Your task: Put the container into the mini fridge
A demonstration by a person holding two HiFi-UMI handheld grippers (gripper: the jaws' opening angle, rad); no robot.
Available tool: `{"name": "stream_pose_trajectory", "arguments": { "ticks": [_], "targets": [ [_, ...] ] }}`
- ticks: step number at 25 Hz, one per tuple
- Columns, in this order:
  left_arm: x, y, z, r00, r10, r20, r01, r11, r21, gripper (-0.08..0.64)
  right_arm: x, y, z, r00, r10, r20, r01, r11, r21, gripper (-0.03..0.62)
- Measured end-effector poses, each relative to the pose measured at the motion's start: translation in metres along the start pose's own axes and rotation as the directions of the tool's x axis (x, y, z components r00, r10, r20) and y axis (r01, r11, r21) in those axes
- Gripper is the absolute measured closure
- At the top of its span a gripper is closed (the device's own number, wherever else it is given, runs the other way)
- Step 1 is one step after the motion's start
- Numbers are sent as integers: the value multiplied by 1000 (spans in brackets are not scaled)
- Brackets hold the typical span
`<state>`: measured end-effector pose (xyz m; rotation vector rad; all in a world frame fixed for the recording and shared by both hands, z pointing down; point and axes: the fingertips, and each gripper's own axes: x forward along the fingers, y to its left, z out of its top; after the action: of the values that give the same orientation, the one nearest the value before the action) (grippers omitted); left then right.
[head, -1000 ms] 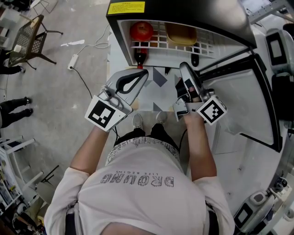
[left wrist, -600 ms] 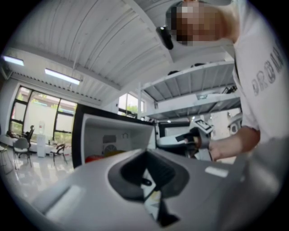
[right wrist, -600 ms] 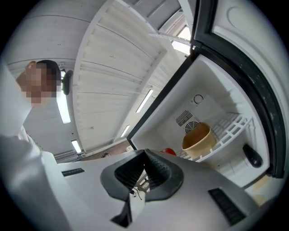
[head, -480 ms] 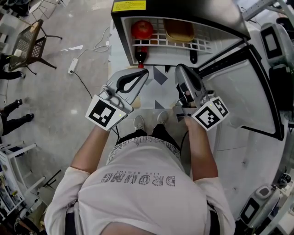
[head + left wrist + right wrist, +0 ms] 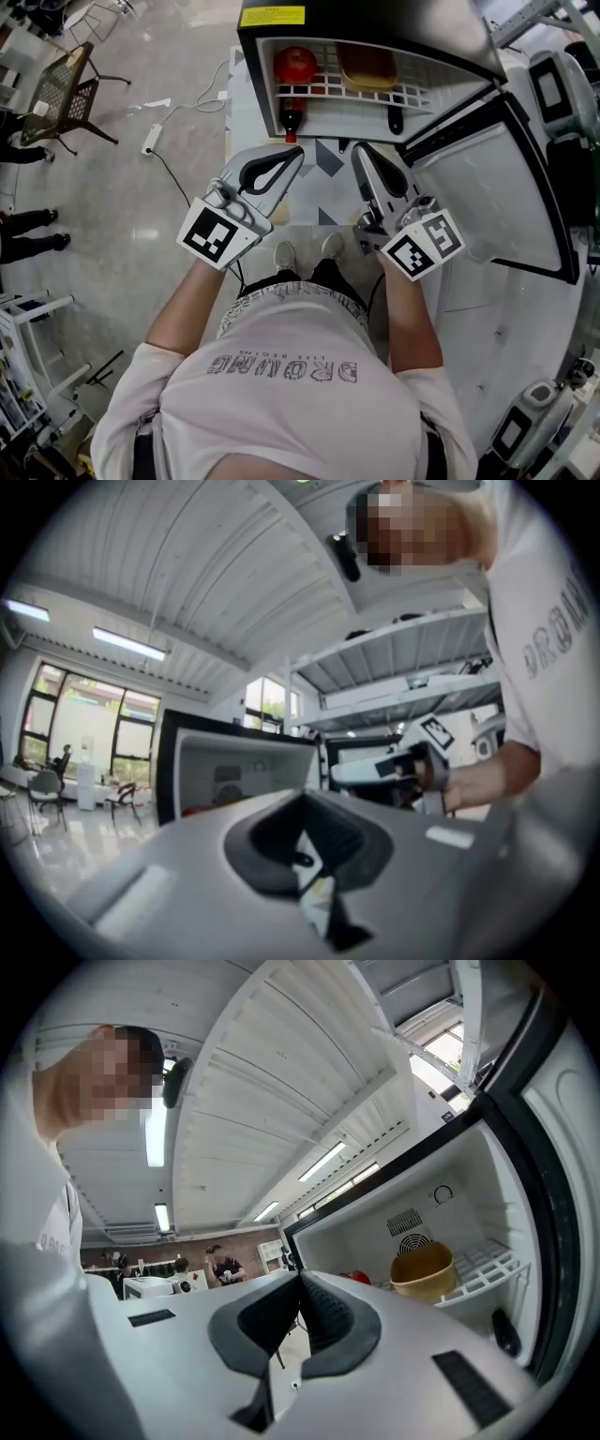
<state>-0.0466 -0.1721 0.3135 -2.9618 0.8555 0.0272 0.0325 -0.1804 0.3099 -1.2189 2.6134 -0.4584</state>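
Note:
The mini fridge (image 5: pixel 366 21) stands open in front of me, its door (image 5: pixel 487 192) swung out to the right. A tan container (image 5: pixel 367 66) sits on the wire shelf (image 5: pixel 412 94) inside, beside a red apple (image 5: pixel 296 64); the right gripper view also shows the container (image 5: pixel 422 1272). A red-capped bottle (image 5: pixel 291 117) stands below the shelf. My left gripper (image 5: pixel 299 148) hovers short of the fridge opening, shut and holding nothing. My right gripper (image 5: pixel 359 150) is level with it, also shut and holding nothing. The jaws touch at the tips in both gripper views.
A chair (image 5: pixel 61 89) and a power strip (image 5: pixel 150 139) with its cable lie on the floor at the left. White equipment (image 5: pixel 562 94) stands beyond the open door at the right. A small black item (image 5: pixel 395 120) hangs under the shelf.
My right gripper has drawn back from the fridge door area toward me and slightly left. The left gripper has hardly moved.

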Motion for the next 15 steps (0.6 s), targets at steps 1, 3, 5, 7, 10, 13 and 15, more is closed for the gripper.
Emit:
{"name": "stream_pose_trajectory", "arguments": {
  "ticks": [1,3,5,7,10,13,15],
  "targets": [
    [-1,0,0,1000,1,0,-1,1000,0,552,0,2,0,1000,2,-3,-2,1000,-13,590],
    [-1,0,1,1000,3,1,-3,1000,3,552,0,5,1,1000,5,-6,-5,999,-32,589],
    [-2,1,2,1000,5,1,-5,1000,5,552,0,7,1,1000,4,-12,-5,999,-48,591],
    [-3,1,2,1000,8,1,-8,1000,5,552,0,8,1,1000,2,-20,-3,998,-63,591],
    [-3,0,3,1000,11,3,-11,1000,5,552,0,9,0,1000,-1,-30,-1,997,-83,591],
    [-2,0,2,1000,11,0,-11,1000,4,552,0,9,-2,999,-2,-40,-2,995,-99,591],
    [-1,1,1,1000,13,-3,-13,1000,2,552,0,9,-3,999,-3,-45,-2,994,-109,591]
  ]
}}
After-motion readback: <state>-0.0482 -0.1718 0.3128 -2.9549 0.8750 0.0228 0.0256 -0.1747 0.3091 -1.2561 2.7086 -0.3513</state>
